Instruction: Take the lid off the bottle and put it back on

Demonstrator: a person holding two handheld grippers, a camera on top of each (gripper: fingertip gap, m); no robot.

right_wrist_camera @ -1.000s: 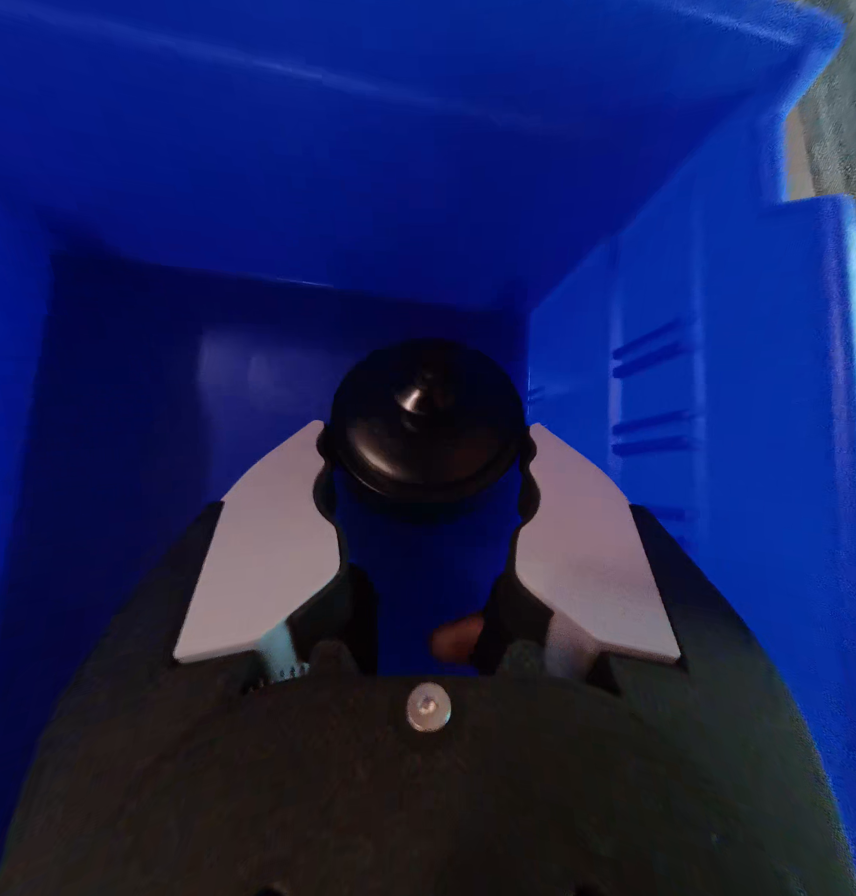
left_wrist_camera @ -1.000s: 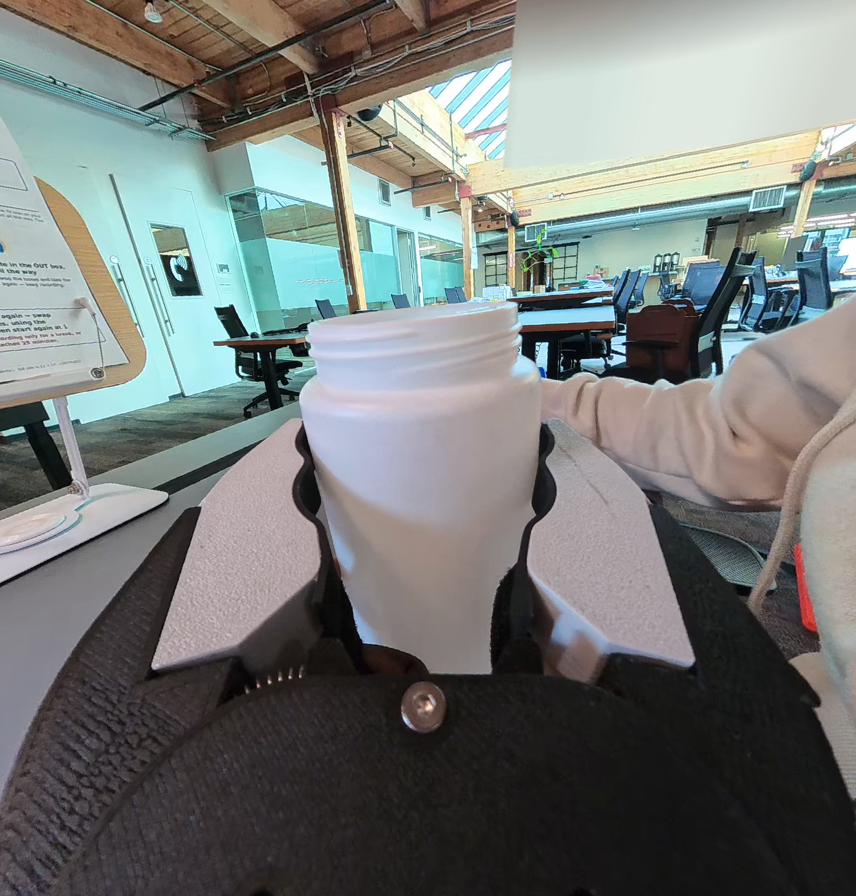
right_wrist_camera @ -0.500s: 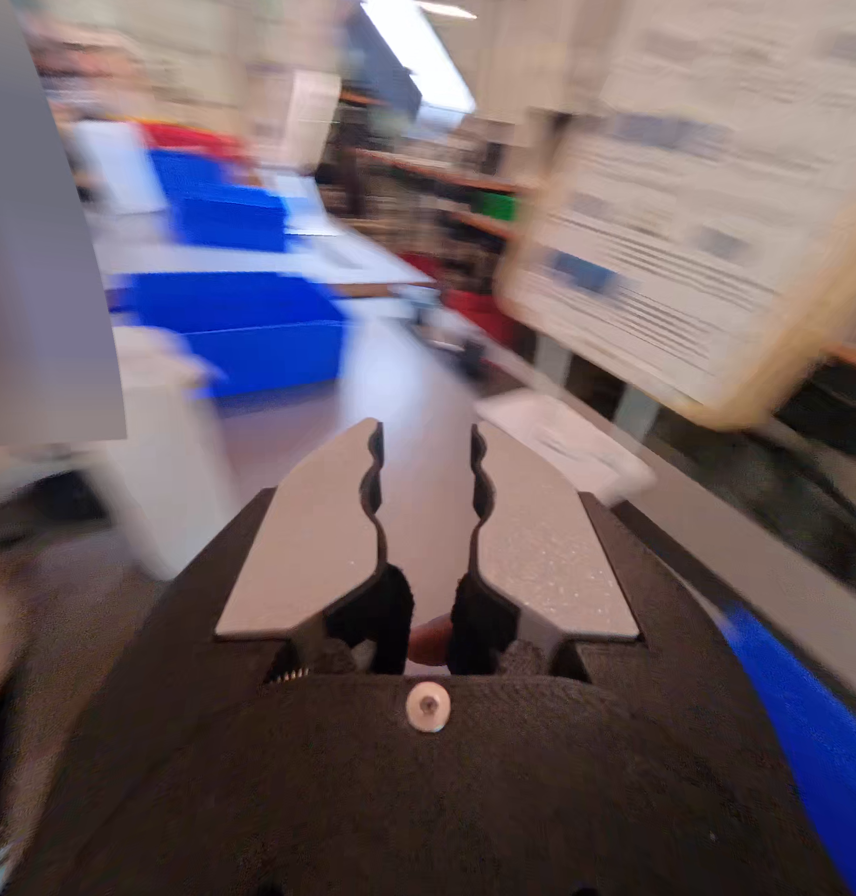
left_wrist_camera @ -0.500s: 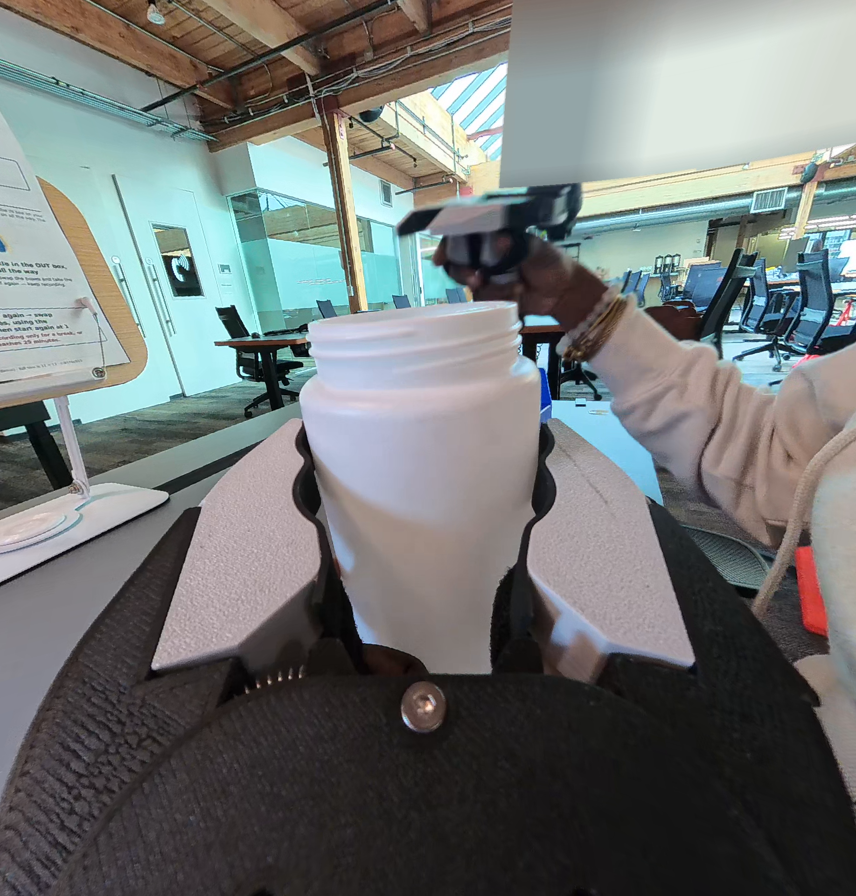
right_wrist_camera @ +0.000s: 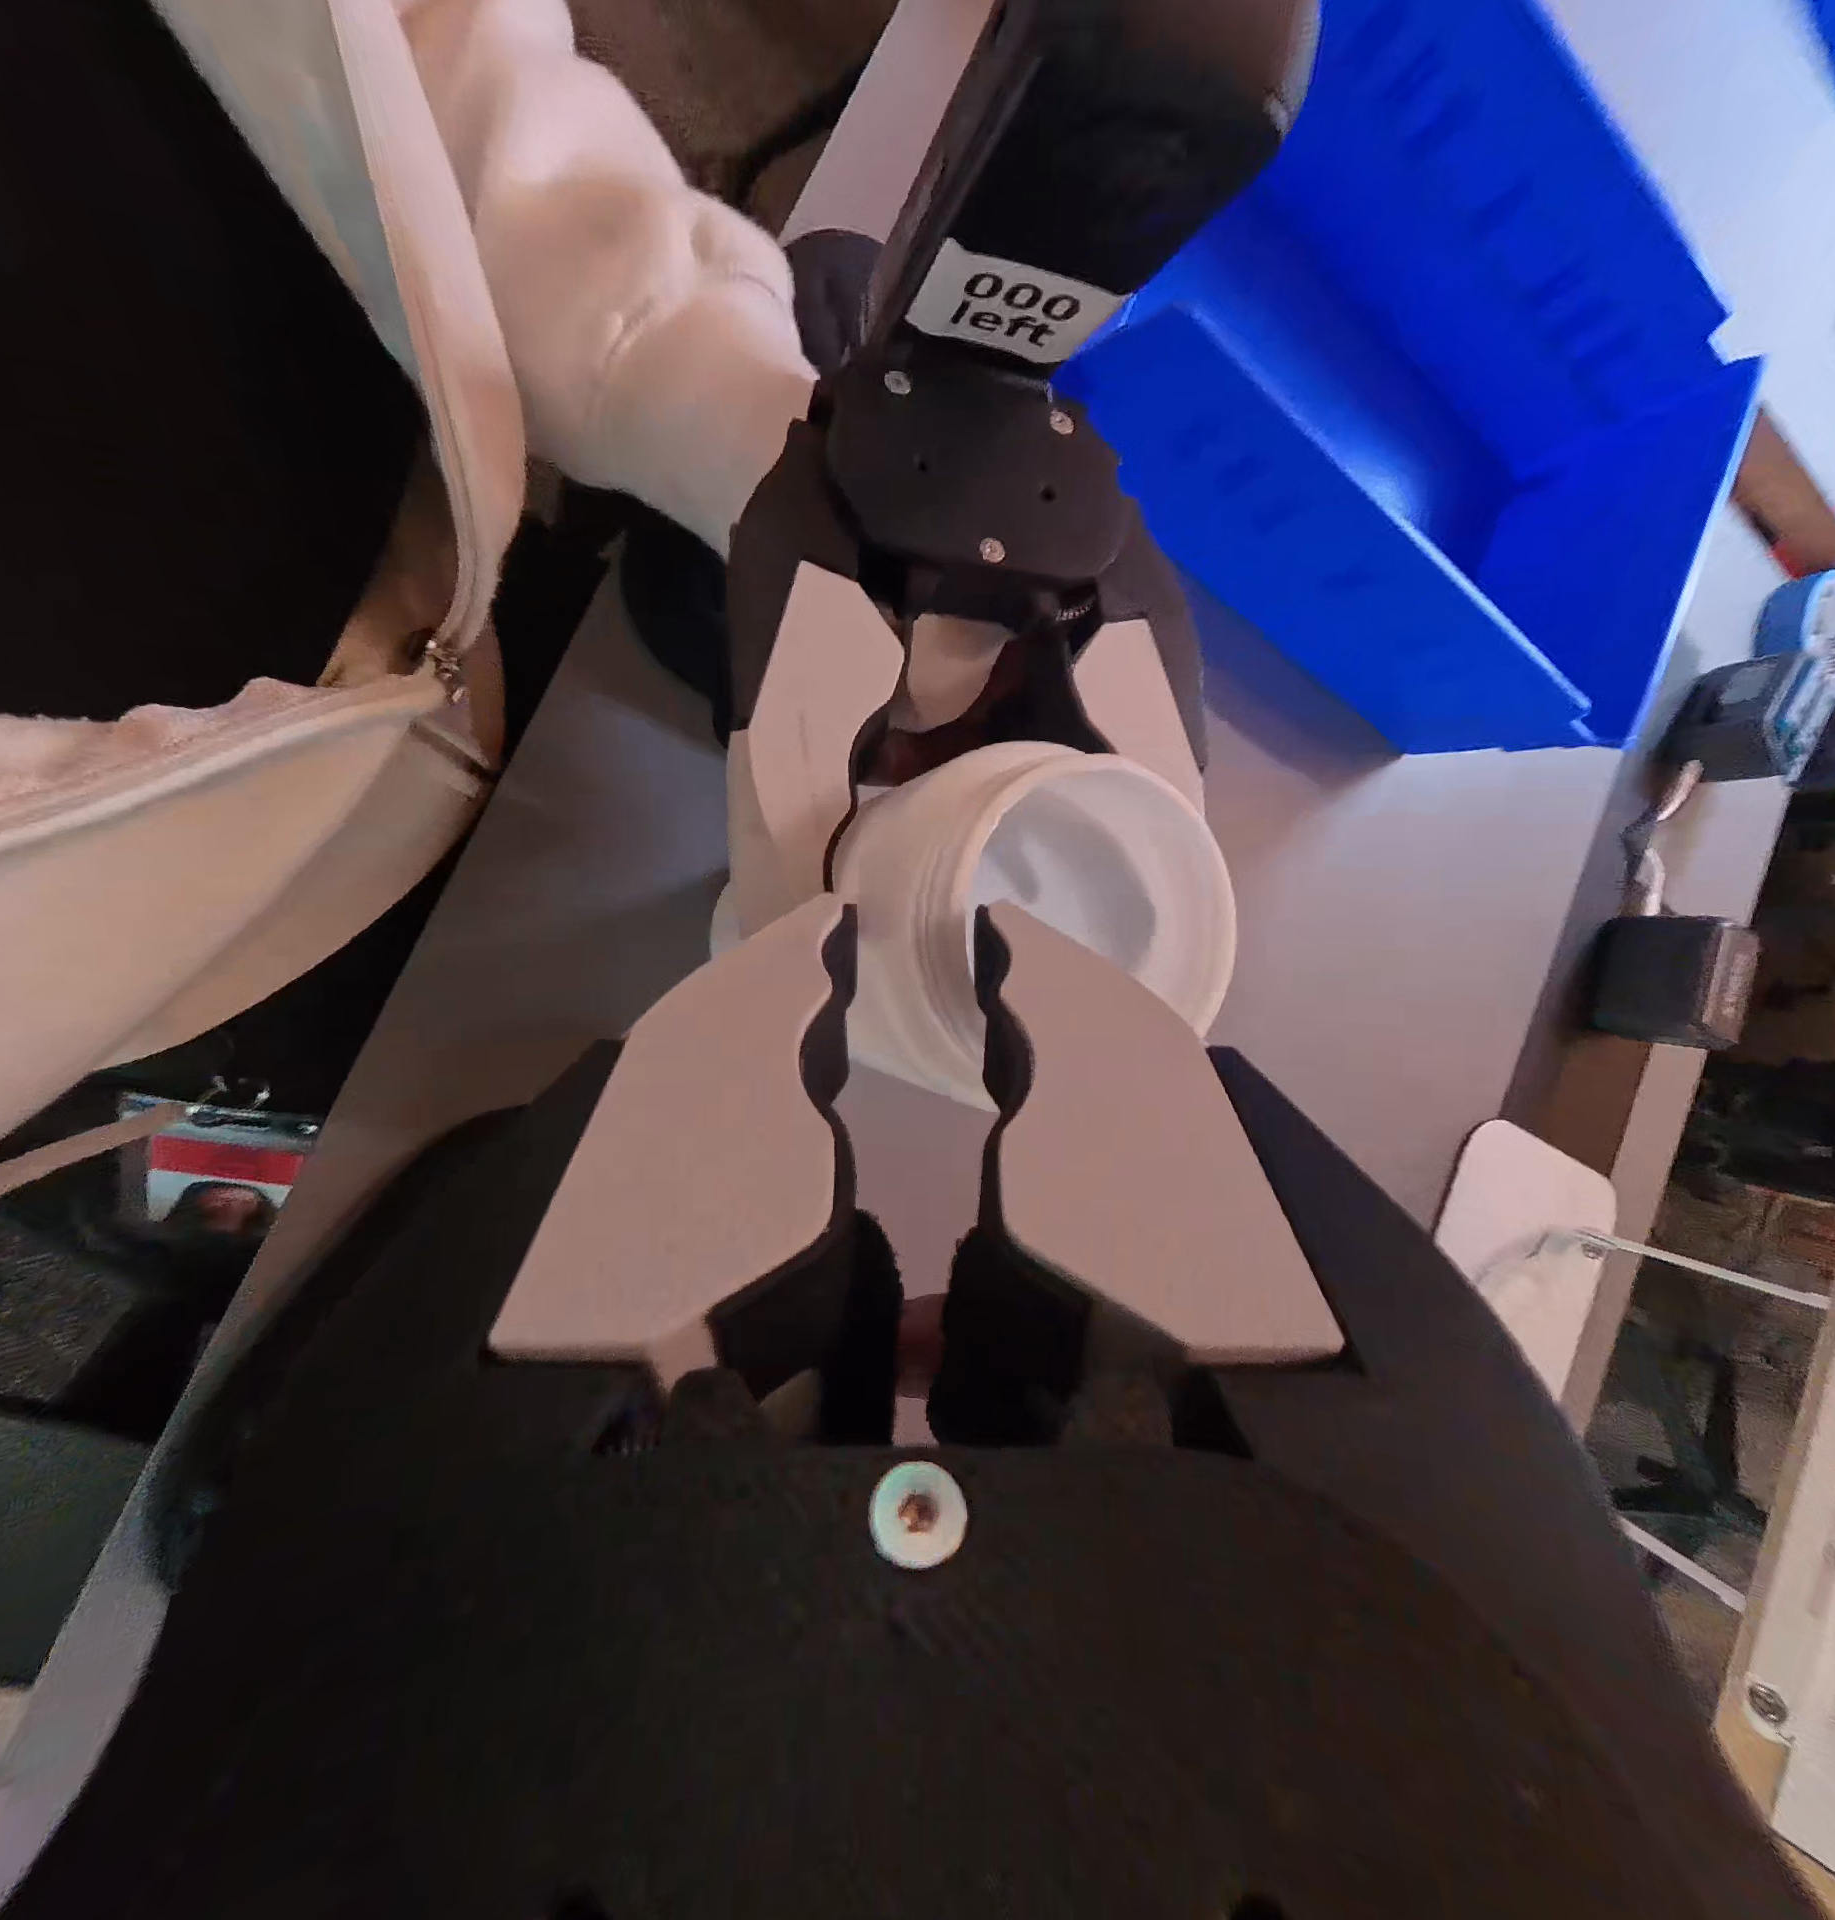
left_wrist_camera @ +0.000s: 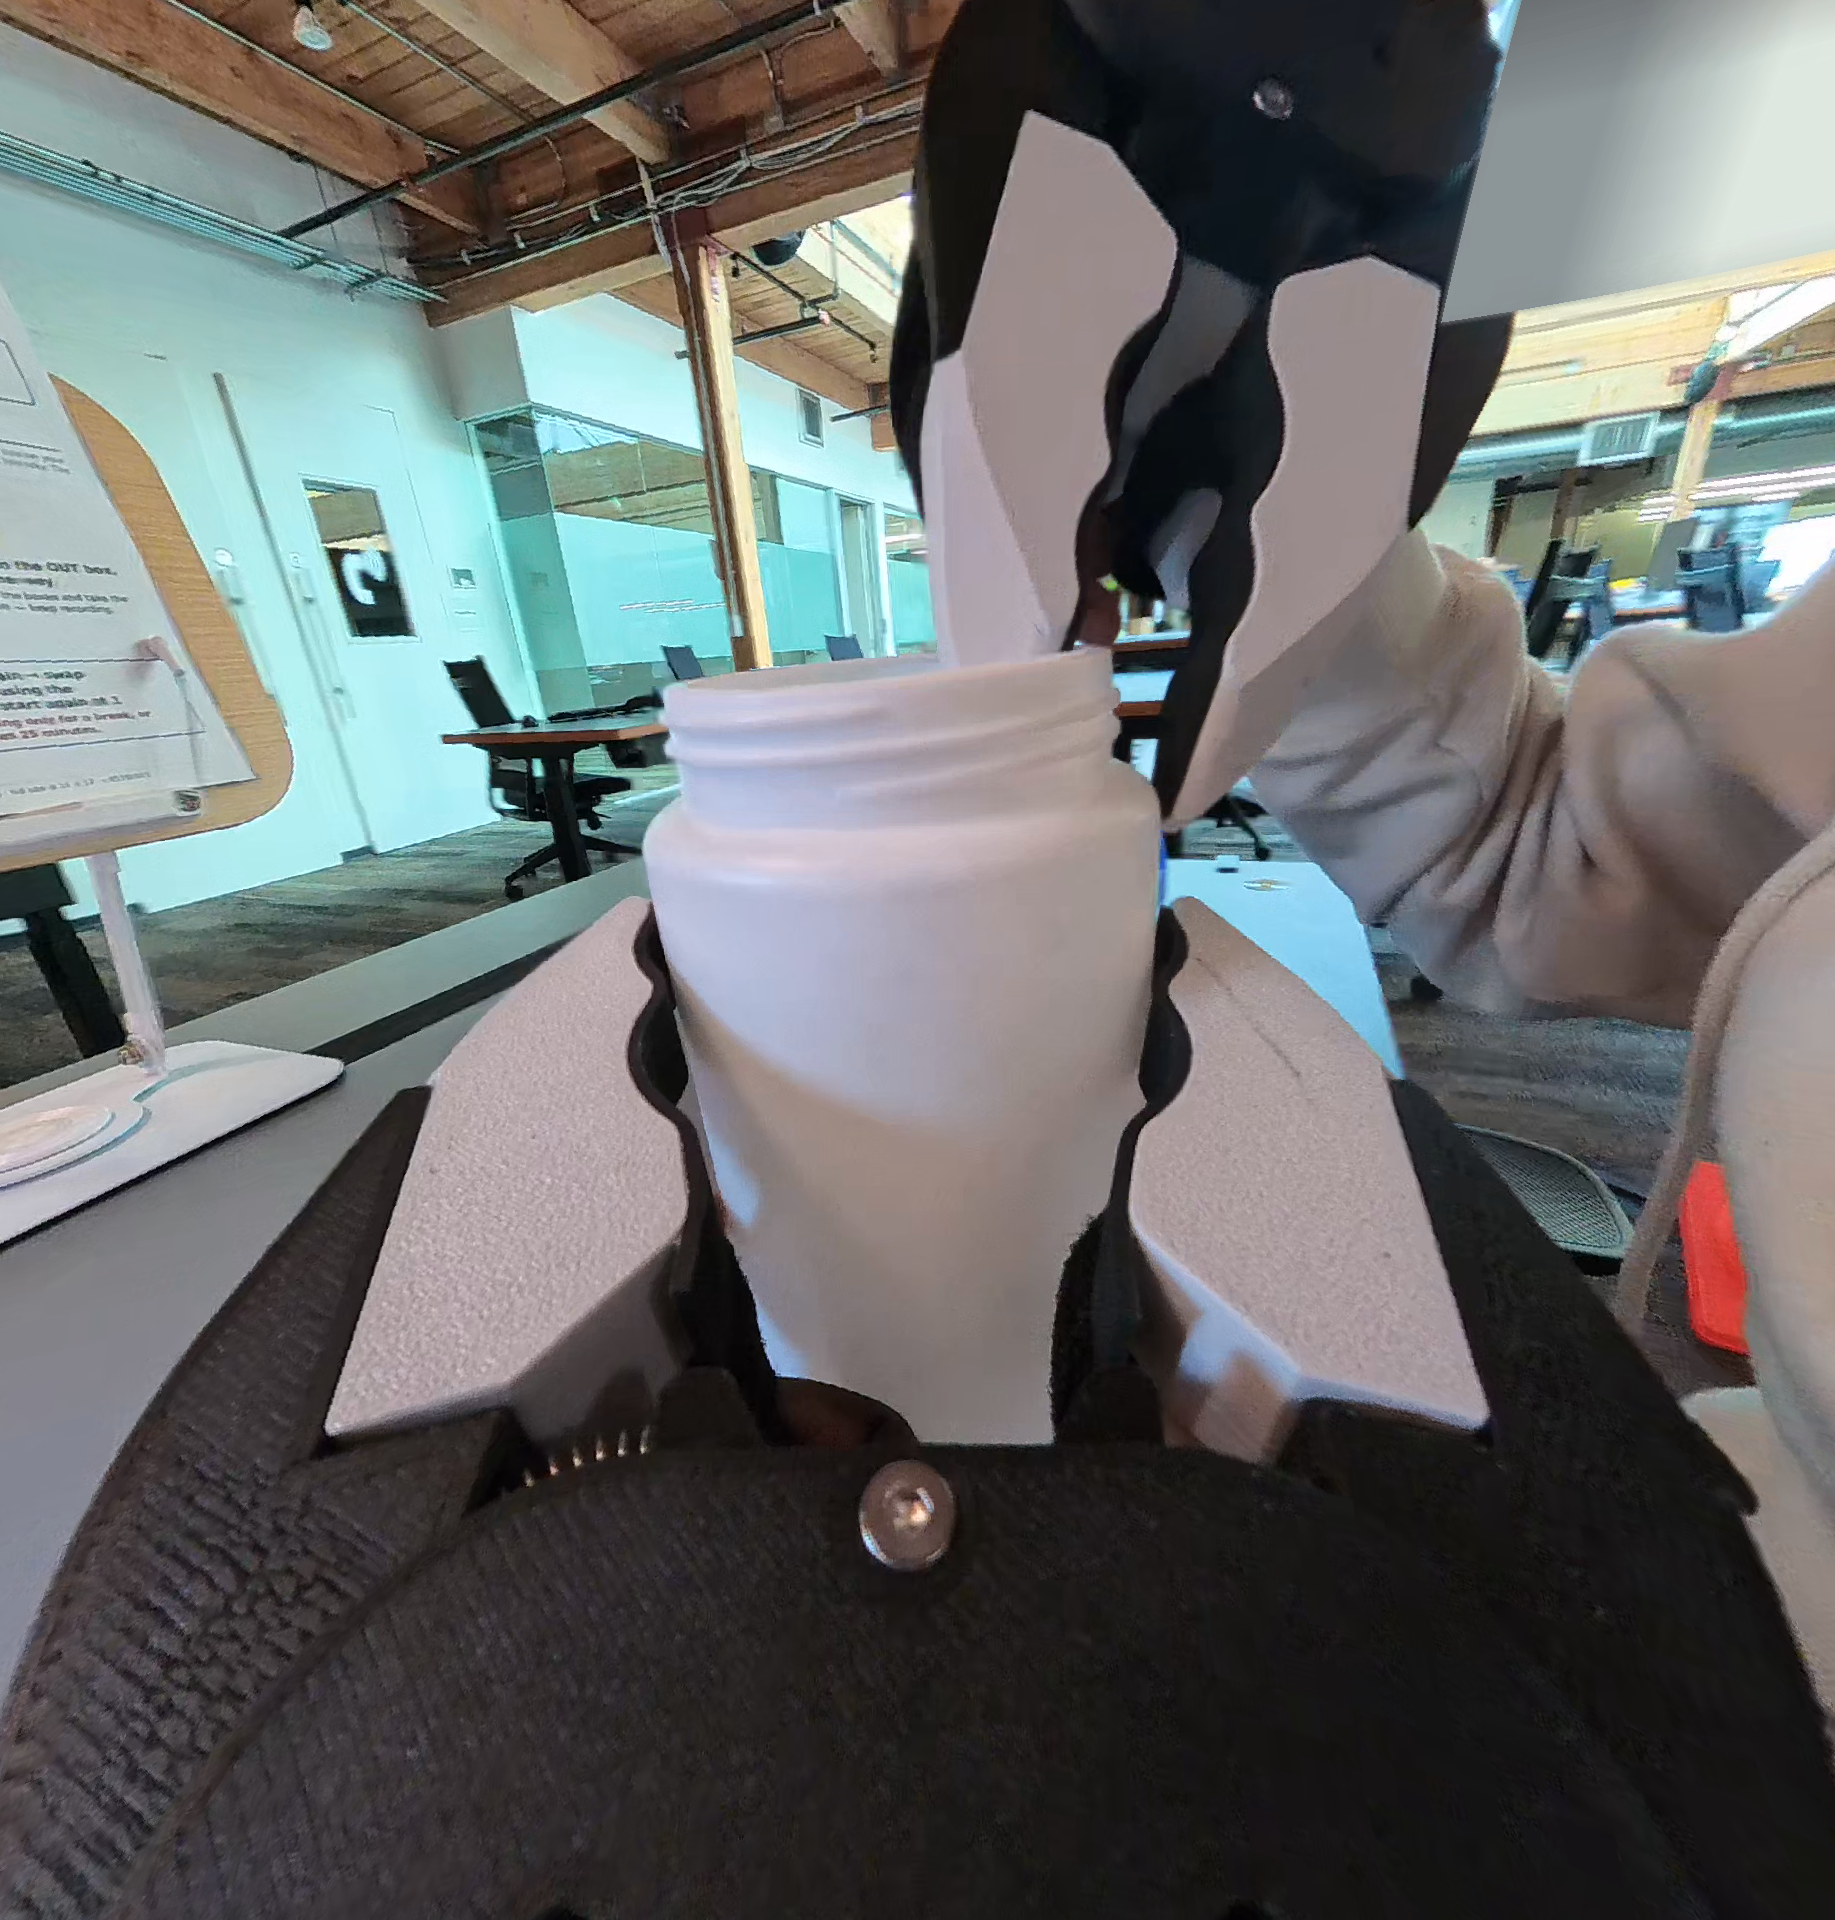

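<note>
- The white bottle (left_wrist_camera: 897, 997) stands upright in my left tool (left_wrist_camera: 908, 1049), whose two fingers are closed on its body below the shoulder. Its threaded neck is bare and the mouth open, with no lid on it.
- My right tool (right_wrist_camera: 913, 925) hangs just above that mouth, pointing down along the bottle's long axis. In the left wrist view one fingertip (left_wrist_camera: 996, 582) sits over the rim and the other falls just outside the neck on my right.
- The right tool's fingers stand a narrow gap apart with nothing between them. No lid shows in either view, so I cannot tell where it lies.
- I judge the lid is off and the second half not begun. The right tool is the free one, so fetching the lid falls to it, and it must then come straight down onto the neck.
- Beneath is a pale grey tabletop (right_wrist_camera: 622, 831), with a blue bin (right_wrist_camera: 1412, 499) just beyond the left tool.
- A sign on a stand (left_wrist_camera: 71, 665) is on my left, and an open office lies behind.
</note>
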